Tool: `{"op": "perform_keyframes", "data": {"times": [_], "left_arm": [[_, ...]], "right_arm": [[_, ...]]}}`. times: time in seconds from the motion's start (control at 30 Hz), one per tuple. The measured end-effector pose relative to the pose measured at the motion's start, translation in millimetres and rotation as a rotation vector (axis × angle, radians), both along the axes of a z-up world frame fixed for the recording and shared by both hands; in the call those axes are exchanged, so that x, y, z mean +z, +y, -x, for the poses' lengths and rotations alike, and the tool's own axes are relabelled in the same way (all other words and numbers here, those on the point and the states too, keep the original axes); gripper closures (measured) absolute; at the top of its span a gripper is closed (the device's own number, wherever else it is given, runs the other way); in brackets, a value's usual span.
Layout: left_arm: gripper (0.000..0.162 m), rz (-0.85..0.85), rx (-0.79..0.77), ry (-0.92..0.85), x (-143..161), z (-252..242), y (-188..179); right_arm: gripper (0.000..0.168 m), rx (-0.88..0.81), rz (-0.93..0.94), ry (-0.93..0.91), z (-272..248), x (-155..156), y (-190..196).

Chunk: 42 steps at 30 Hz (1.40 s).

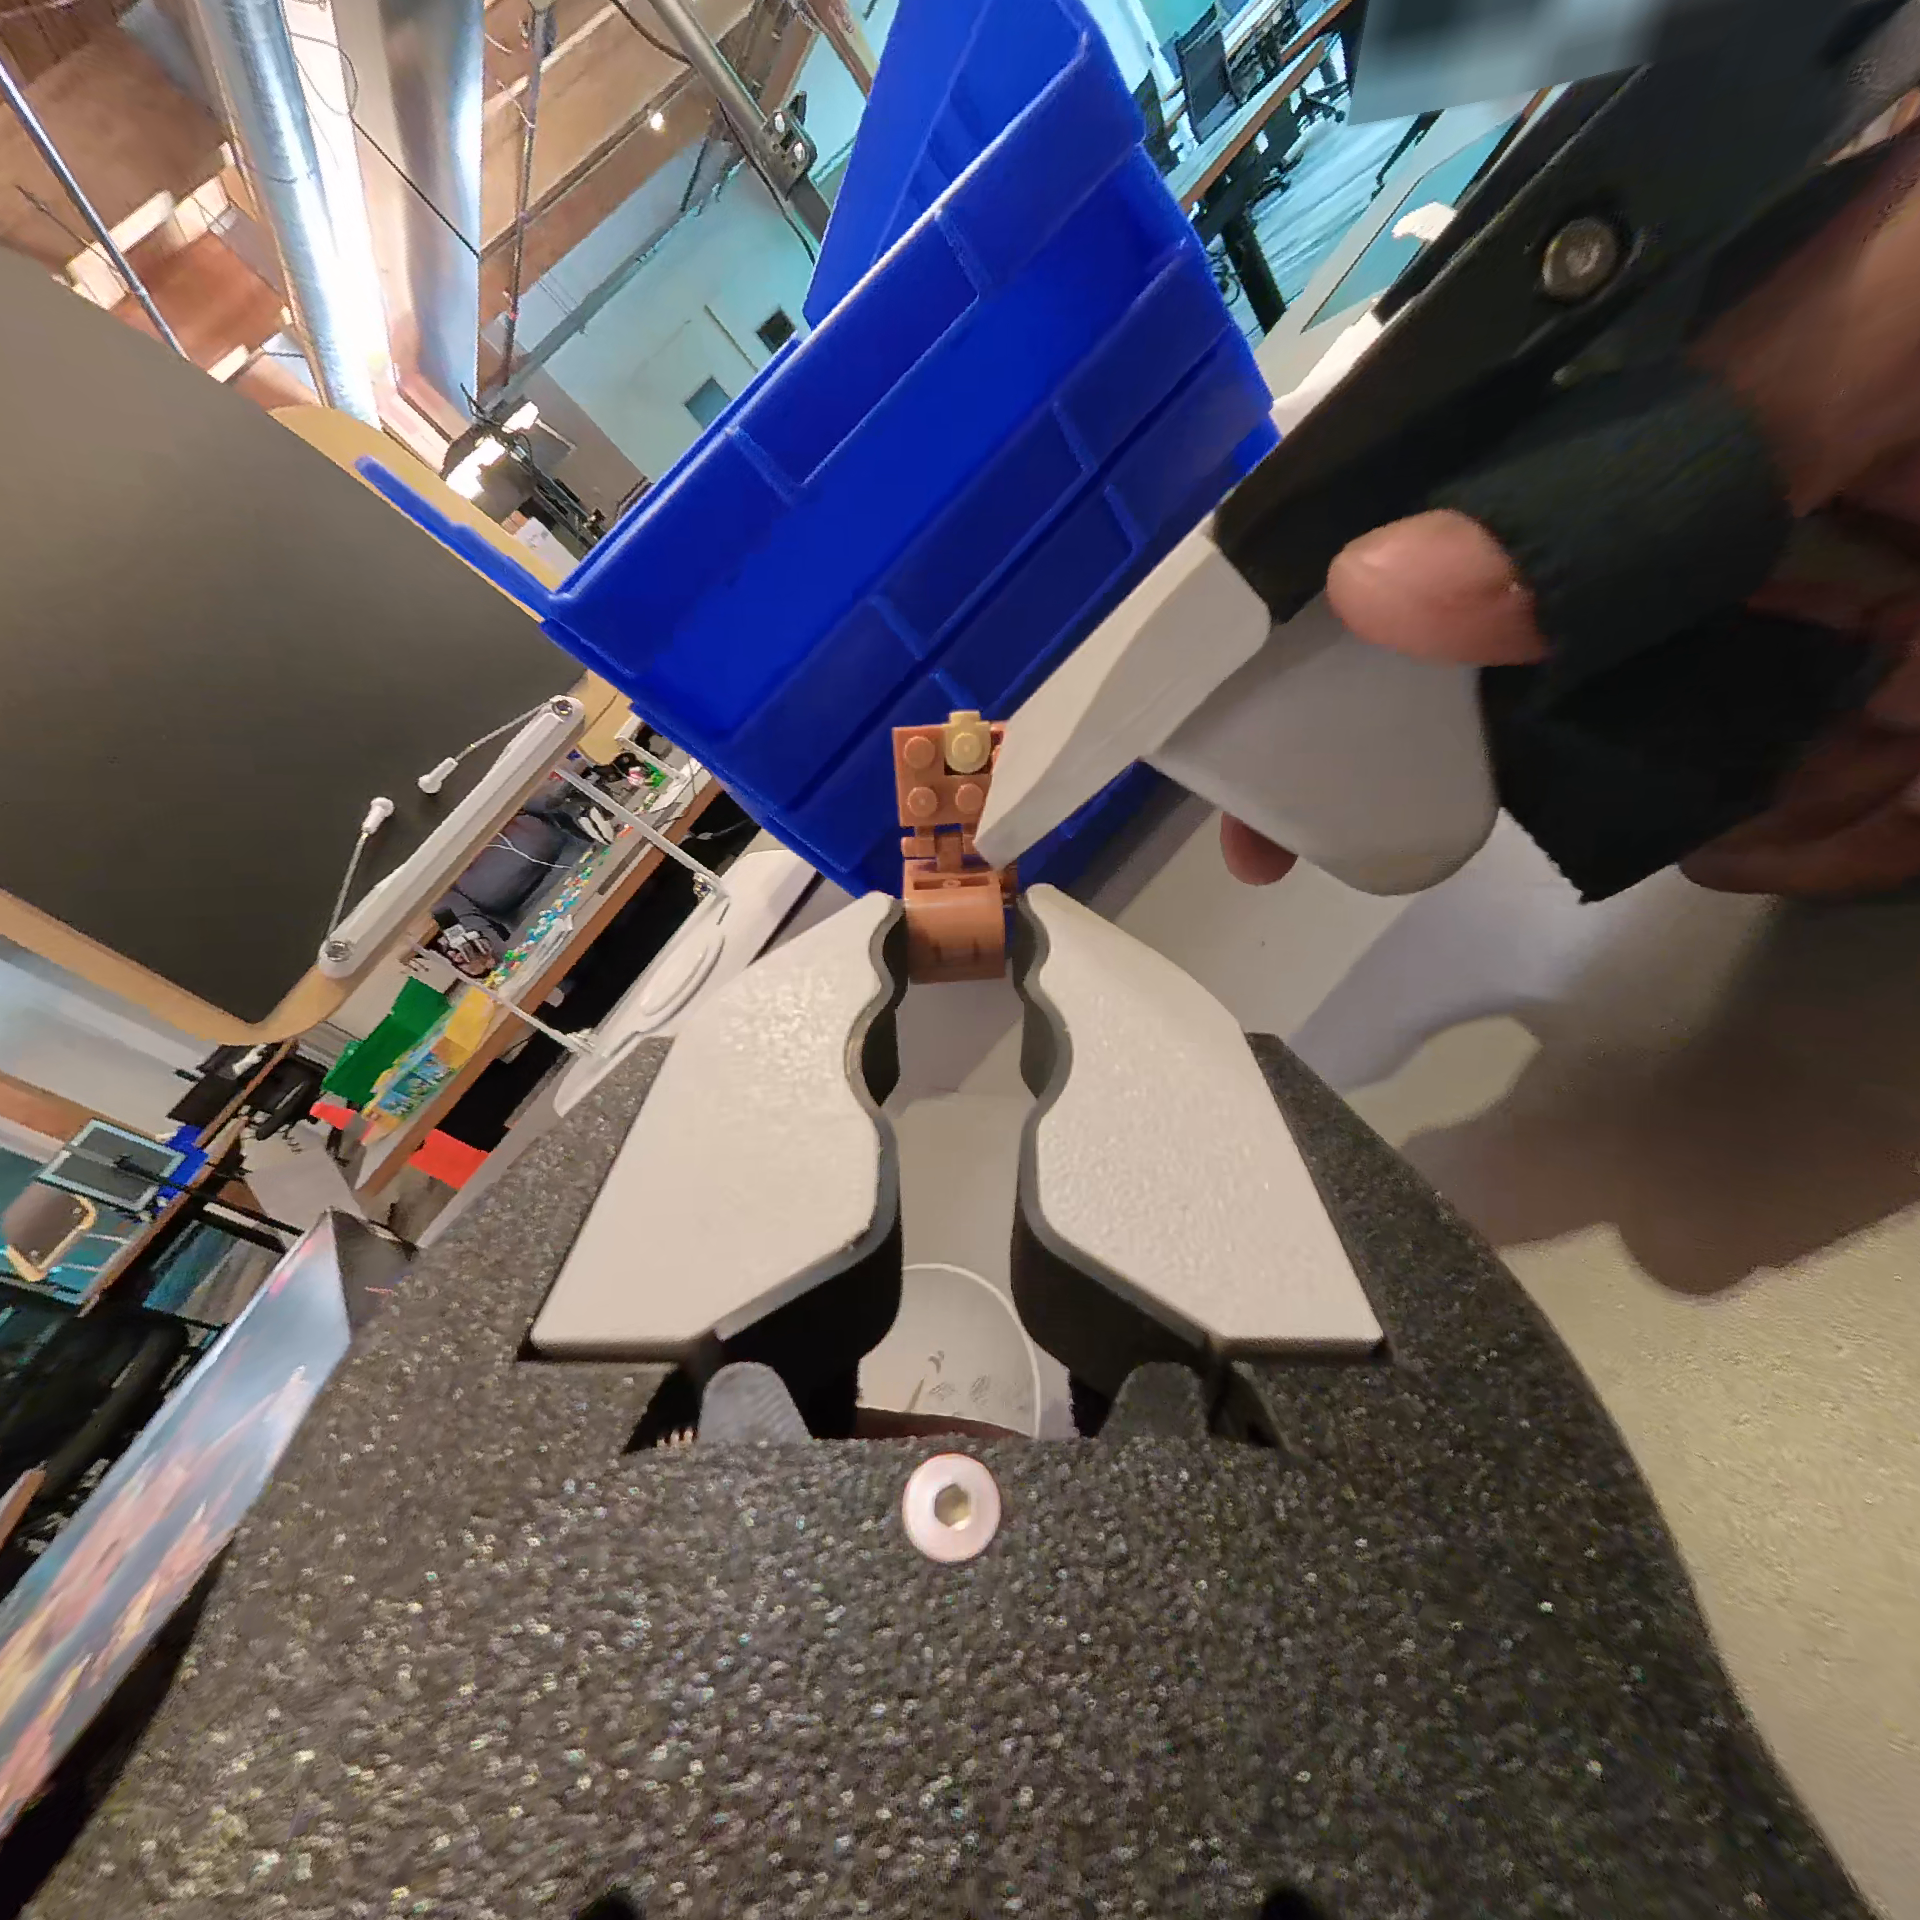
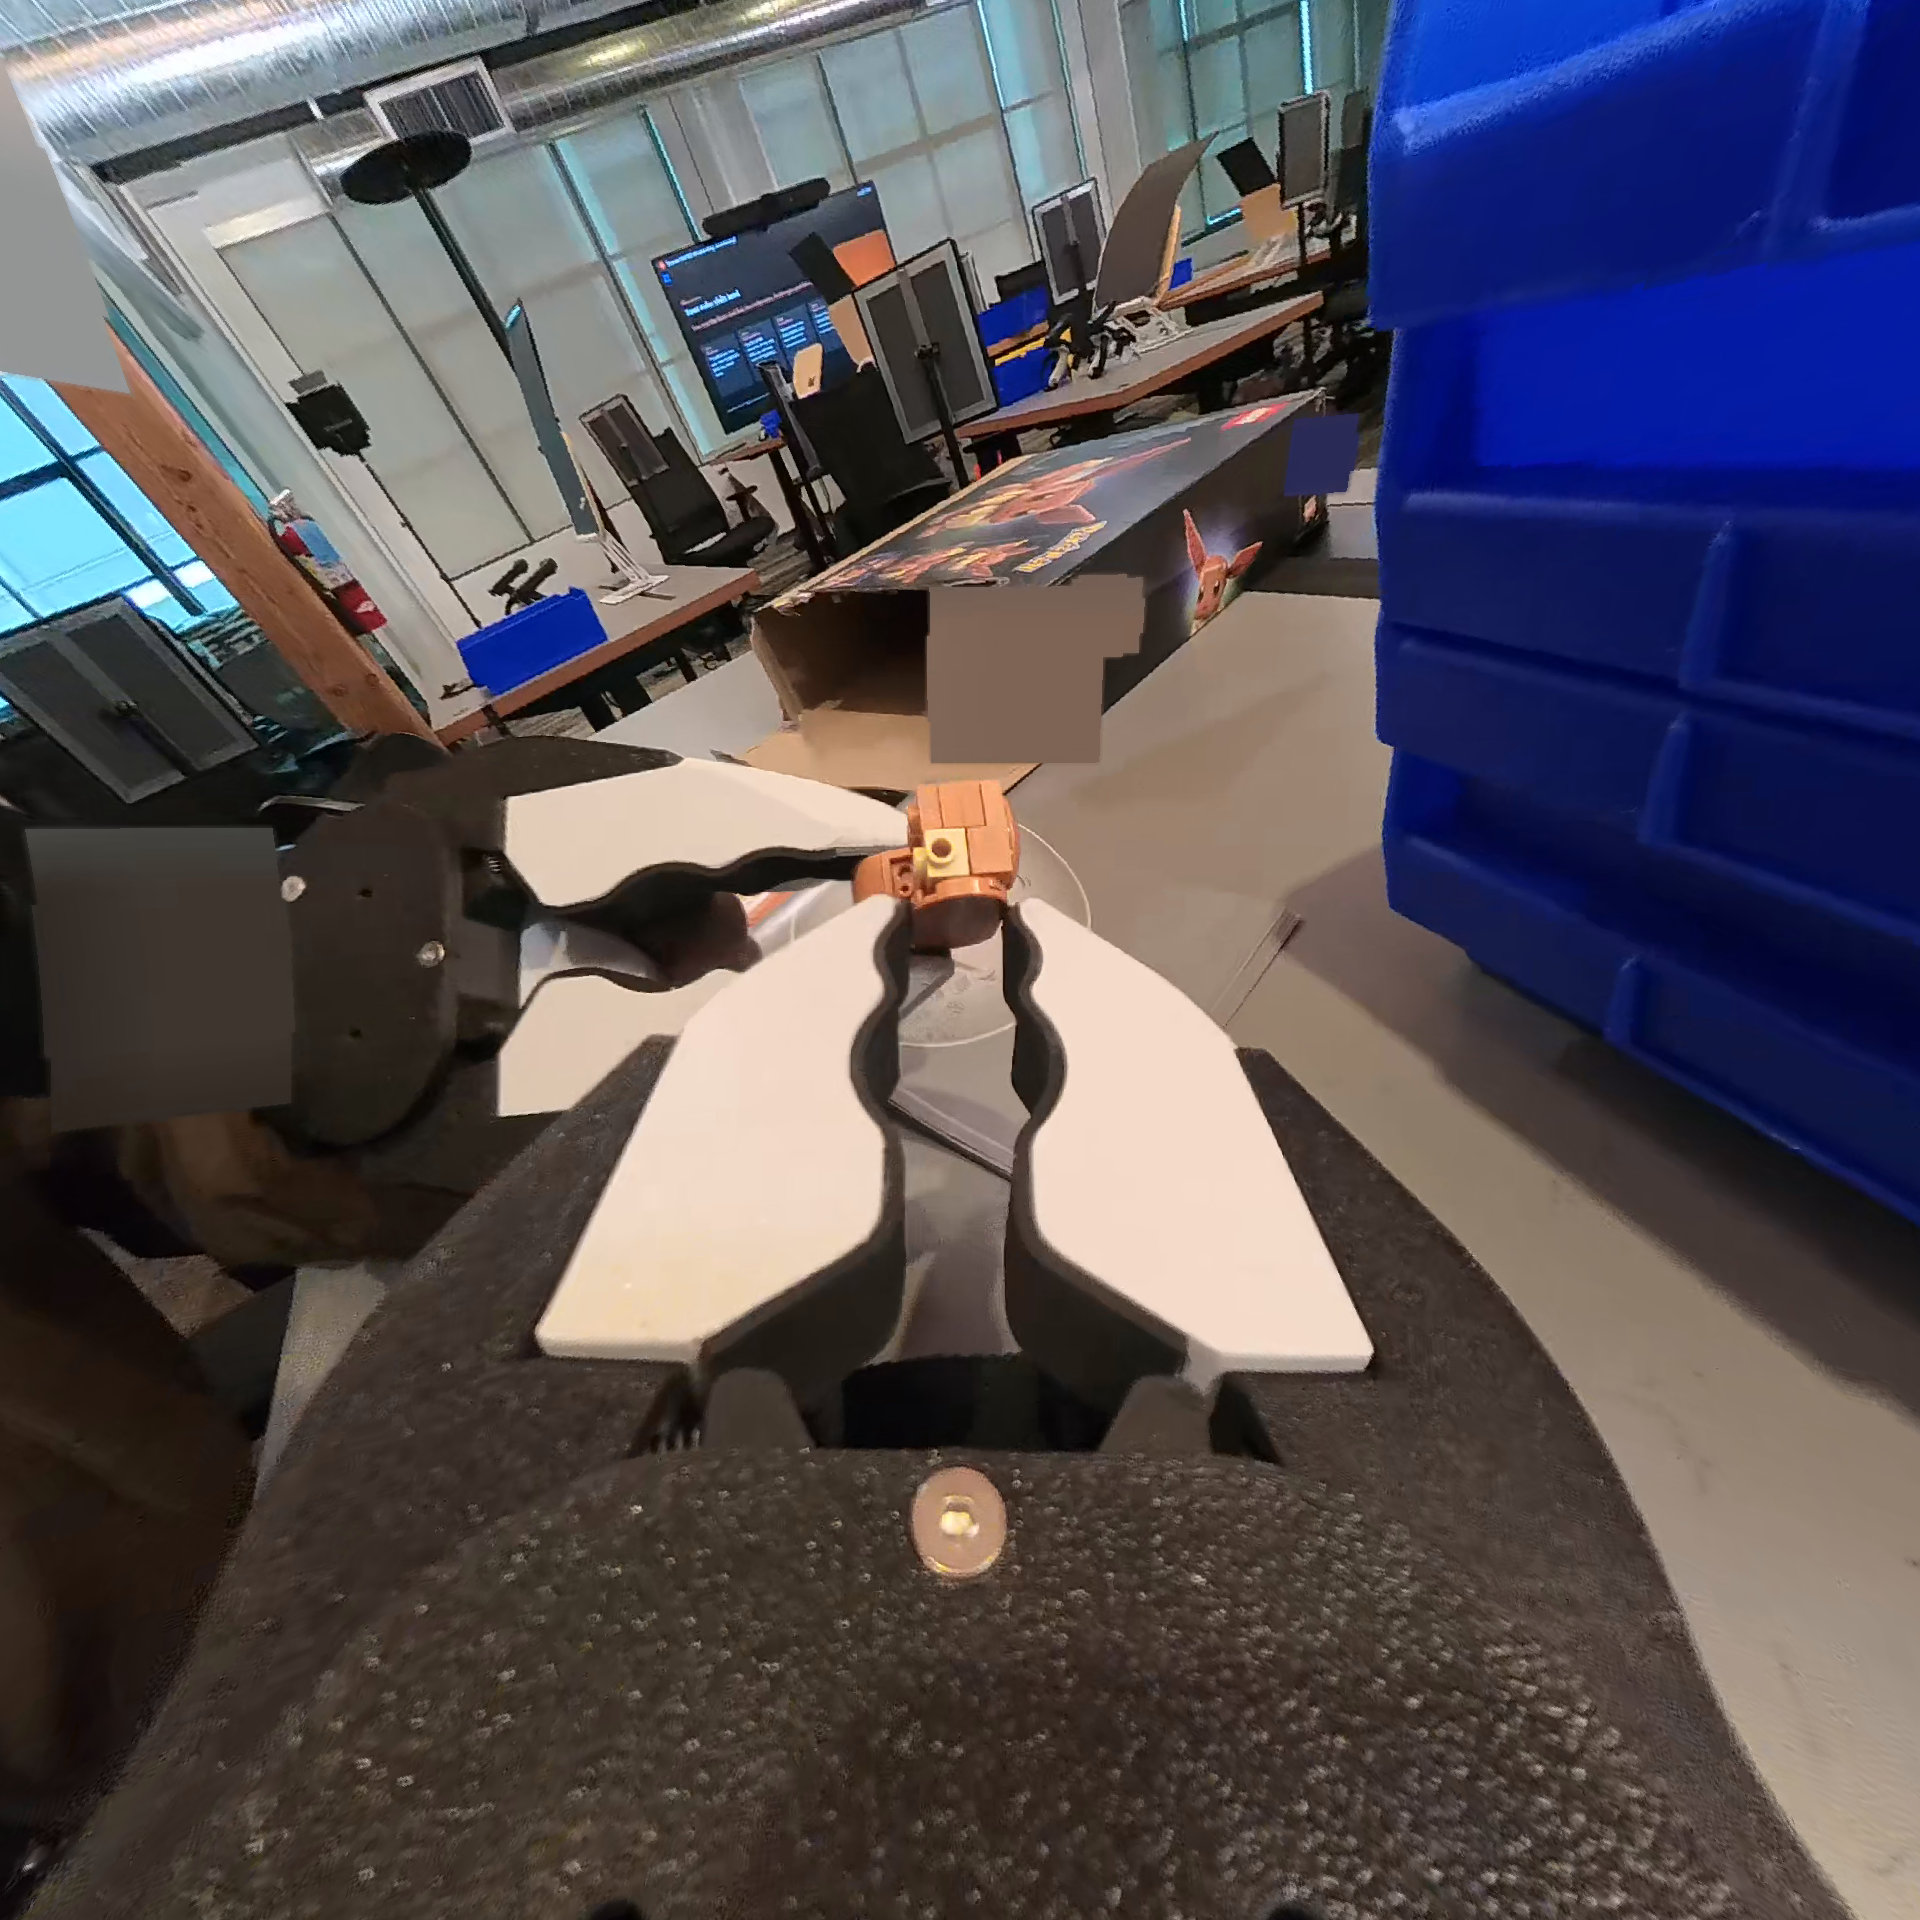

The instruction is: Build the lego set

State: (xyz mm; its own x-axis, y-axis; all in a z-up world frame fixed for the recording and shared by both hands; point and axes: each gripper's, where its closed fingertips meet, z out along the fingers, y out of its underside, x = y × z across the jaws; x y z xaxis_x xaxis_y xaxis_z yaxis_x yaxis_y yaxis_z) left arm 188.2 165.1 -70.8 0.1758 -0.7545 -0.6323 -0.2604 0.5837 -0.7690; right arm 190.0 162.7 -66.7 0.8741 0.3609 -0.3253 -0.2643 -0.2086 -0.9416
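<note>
Gripping a small brown lego assembly (image 1: pixel 951 914) by its rounded base, the left gripper (image 1: pixel 954 940) points its long axis forward toward stacked blue bins (image 1: pixel 935 499). The right gripper (image 2: pixel 951 920) closes on the same piece (image 2: pixel 961 862) from the side. Below lie a grey table (image 2: pixel 1455 1195) and lego box (image 2: pixel 1091 540); office desks stand beyond.

Close wrist views sharing brown lego assembly (image 1: pixel 951 894)
</note>
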Motion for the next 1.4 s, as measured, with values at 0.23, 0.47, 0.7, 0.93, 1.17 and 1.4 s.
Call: {"op": "perform_keyframes", "data": {"times": [0.23,0.47,0.7,0.93,1.17,1.4], "left_arm": [[0.143,0.035,-0.025,-0.004,1.2,-0.2,-2.6],[0.143,0.088,-0.071,0.0,0.7,-0.1,-5.8],[0.144,0.112,-0.097,0.008,1.0,0.0,-9.4],[0.145,0.183,-0.114,-0.03,9.3,2.4,-7.4],[0.145,0.214,-0.115,-0.068,15.9,4.2,-6.0],[0.145,0.213,-0.137,-0.076,16.1,4.4,-12.7]], "right_arm": [[0.152,0.008,-0.031,-0.114,1.1,2.3,-2.5],[0.152,0.046,-0.065,-0.232,2.7,3.0,-5.8],[0.152,0.093,-0.093,-0.294,4.0,5.0,-11.0],[0.152,0.068,-0.126,-0.295,1.8,11.3,-10.9],[0.152,-0.181,-0.286,-0.489,-30.9,57.2,-4.5],[0.12,-0.651,-0.17,-0.512,-134.9,152.2,36.2]]}}
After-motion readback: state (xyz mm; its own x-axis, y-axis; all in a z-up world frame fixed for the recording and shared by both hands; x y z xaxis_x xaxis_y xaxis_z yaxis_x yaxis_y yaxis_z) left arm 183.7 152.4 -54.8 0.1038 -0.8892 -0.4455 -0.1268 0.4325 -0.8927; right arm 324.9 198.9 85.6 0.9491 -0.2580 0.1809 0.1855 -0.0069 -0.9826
